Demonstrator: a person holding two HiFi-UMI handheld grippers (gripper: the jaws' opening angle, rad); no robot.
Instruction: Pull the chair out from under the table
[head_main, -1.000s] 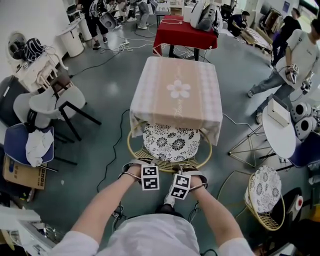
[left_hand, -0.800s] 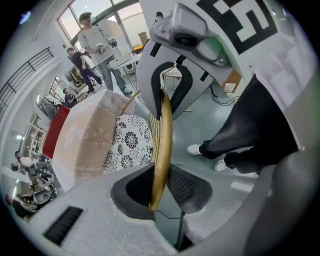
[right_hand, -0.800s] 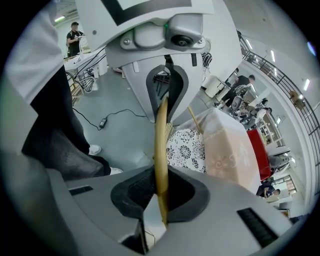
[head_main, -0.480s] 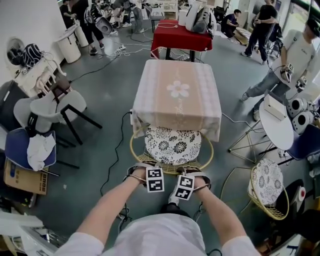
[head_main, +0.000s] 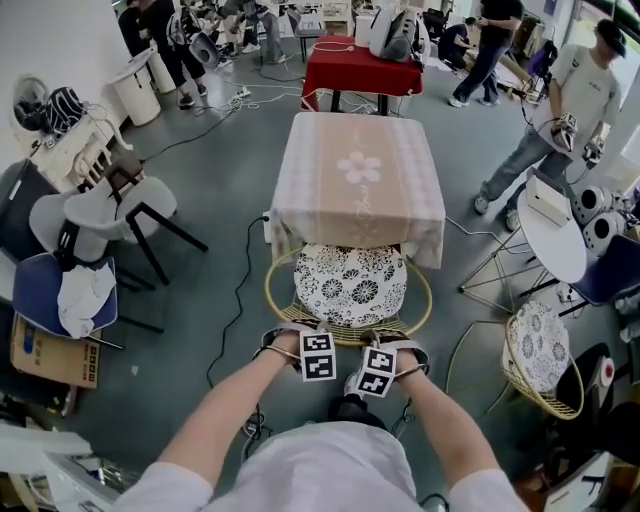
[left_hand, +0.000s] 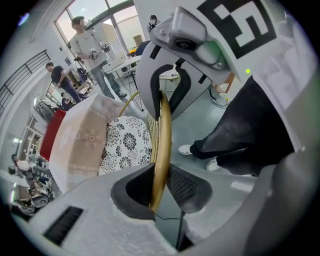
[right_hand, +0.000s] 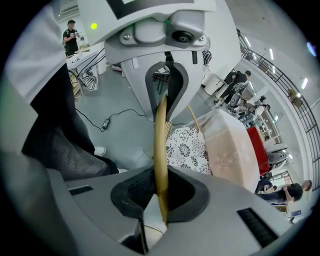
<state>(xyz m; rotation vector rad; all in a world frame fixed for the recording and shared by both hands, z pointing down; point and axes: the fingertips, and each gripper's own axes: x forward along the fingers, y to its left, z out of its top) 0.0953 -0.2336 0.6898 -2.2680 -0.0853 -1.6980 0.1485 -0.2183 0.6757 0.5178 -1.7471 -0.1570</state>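
Observation:
A round rattan chair (head_main: 415, 318) with a black-and-white flowered cushion (head_main: 350, 284) stands at the near edge of a small table (head_main: 357, 180) under a pink checked cloth; its front part is still beneath the cloth. My left gripper (head_main: 316, 345) and right gripper (head_main: 380, 352) are side by side on the chair's near back rim, both pointing steeply down. In the left gripper view the golden rim (left_hand: 161, 150) runs between the dark pads, pinched. The right gripper view shows the same rim (right_hand: 160, 150) clamped between its pads.
A second rattan chair (head_main: 540, 362) stands at the right beside a white round table (head_main: 552, 250). White and blue chairs (head_main: 95, 215) crowd the left. A red-covered table (head_main: 362, 68) is beyond. A black cable (head_main: 237, 300) runs over the grey floor. People walk at the back right.
The chair has slid toward me out from beneath the cloth, showing more cushion. Both grippers moved back with it, still gripping the rim. People in the background have walked on.

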